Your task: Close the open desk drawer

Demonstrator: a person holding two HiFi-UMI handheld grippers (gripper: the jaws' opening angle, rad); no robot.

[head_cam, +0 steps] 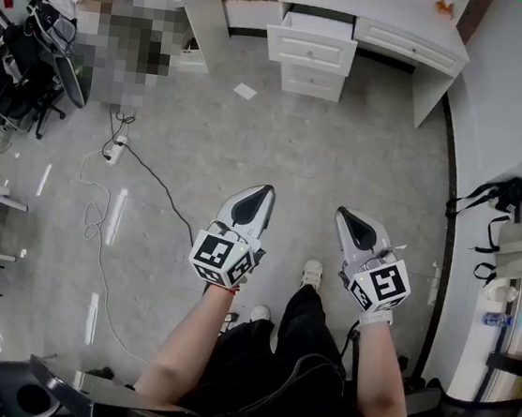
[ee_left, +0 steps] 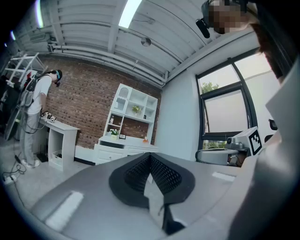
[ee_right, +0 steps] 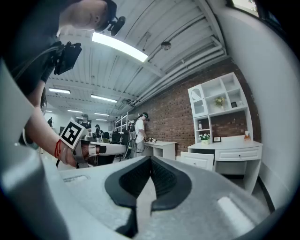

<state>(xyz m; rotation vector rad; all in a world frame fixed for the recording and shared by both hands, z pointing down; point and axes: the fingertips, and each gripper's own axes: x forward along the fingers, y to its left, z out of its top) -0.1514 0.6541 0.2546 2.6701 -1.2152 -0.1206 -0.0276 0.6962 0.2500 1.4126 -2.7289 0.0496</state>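
Across a grey floor, the open drawer (head_cam: 311,47) juts from the left end of a white desk (head_cam: 411,28), well apart from the person's two grippers. The left gripper (head_cam: 261,193) and right gripper (head_cam: 345,215) both point toward it, jaws pressed together on nothing. The drawer lies straight ahead, its front set crosswise, and the left gripper looks marginally nearer.

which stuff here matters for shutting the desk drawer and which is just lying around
For the job:
open drawer
white desk
left claw and right claw, both shut, empty

Lying about:
power strip with its cable
paper scrap on the floor
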